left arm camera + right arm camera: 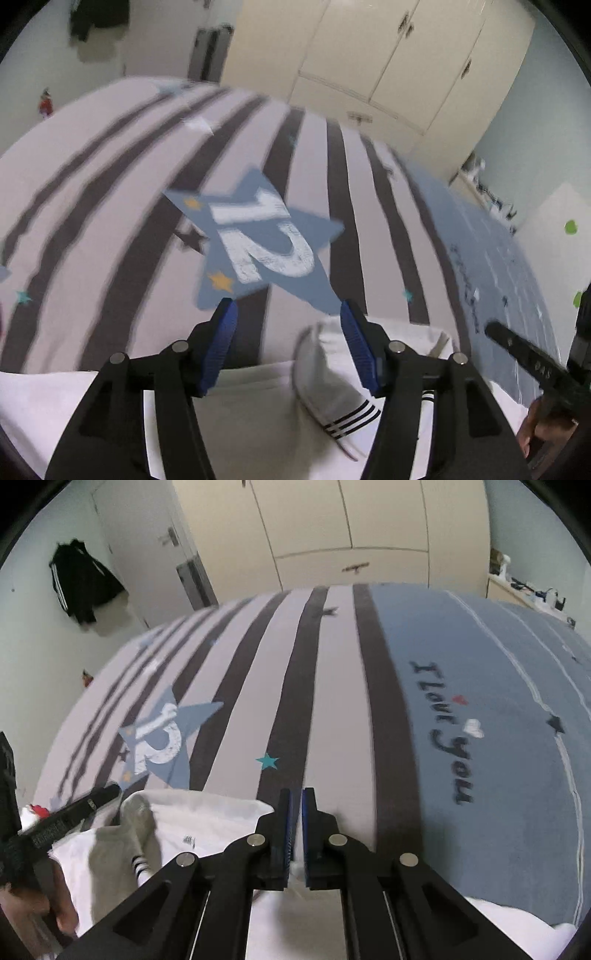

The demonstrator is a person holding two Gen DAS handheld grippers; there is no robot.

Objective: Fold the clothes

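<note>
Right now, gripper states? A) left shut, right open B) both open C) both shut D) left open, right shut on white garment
D: the left gripper has its blue pads spread wide over the white garment, while the right gripper has its pads nearly together with white cloth pinched between them.
</note>
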